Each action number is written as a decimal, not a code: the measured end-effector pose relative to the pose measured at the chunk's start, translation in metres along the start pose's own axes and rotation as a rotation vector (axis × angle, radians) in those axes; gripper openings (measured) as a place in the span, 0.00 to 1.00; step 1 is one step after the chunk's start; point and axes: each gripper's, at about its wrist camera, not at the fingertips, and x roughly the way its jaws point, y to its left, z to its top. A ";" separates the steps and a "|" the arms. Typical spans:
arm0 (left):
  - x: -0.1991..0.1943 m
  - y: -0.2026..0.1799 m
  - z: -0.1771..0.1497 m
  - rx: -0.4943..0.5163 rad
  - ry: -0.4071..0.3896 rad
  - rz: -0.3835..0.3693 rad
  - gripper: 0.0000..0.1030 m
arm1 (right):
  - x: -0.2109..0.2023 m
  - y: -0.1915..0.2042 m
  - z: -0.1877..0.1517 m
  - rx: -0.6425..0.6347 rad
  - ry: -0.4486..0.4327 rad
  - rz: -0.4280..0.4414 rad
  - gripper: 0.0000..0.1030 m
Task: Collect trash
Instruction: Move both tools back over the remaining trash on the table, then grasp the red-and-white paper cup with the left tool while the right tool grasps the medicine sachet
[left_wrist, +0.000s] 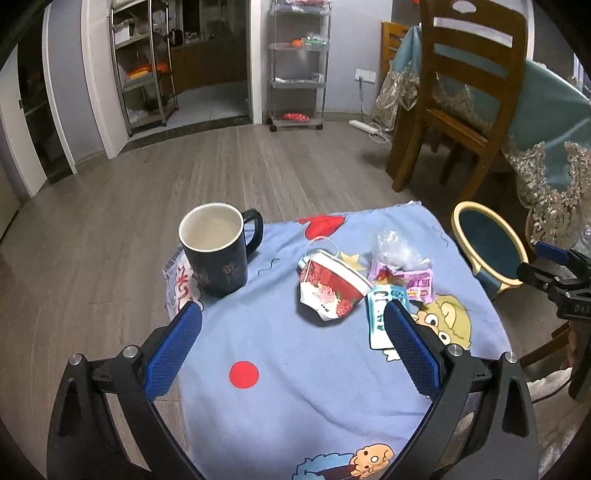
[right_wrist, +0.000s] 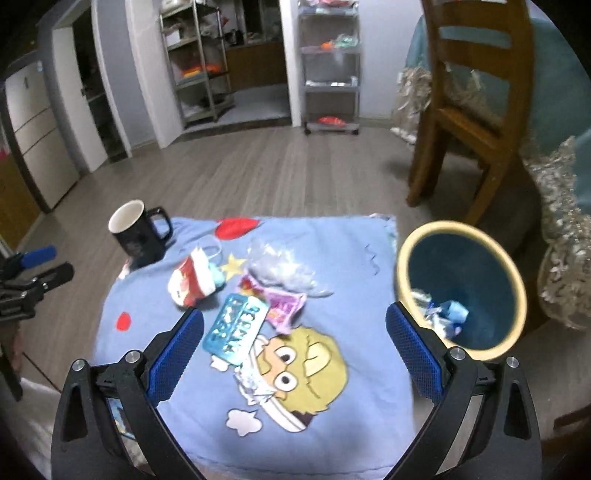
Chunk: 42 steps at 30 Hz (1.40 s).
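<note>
Trash: a red and white mask (left_wrist: 330, 291), a teal wrapper (right_wrist: 236, 330), a pink wrapper (right_wrist: 284, 306) and a clear plastic bag (right_wrist: 280, 269) lie close together on the blue cloth (right_wrist: 332, 424)
Bin: the round bin (right_wrist: 461, 225) stands just beside the cloth, with some trash already inside
How it feels: I think it is all light, soft and crinkly; the bag may be slippery
Where to grab: pinch the mask on its folded edge; take a wrapper by a loose corner
Left gripper (left_wrist: 291, 343): jaws spread wide, nothing between them
Right gripper (right_wrist: 293, 347): jaws spread wide over the cloth, holding nothing
Mug (left_wrist: 216, 251): dark, stands apart from the trash, not trash I think
Writing: big letters on the teal wrapper, too blurry to read
</note>
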 end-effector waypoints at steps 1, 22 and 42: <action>0.004 0.000 -0.001 0.000 0.012 -0.004 0.94 | 0.004 0.003 -0.001 0.002 0.013 0.008 0.95; 0.039 -0.006 -0.006 0.009 0.083 0.015 0.94 | 0.043 -0.020 -0.009 0.135 0.134 0.091 0.95; 0.093 -0.014 -0.013 0.059 0.154 -0.002 0.94 | 0.104 -0.007 -0.041 0.097 0.313 0.106 0.93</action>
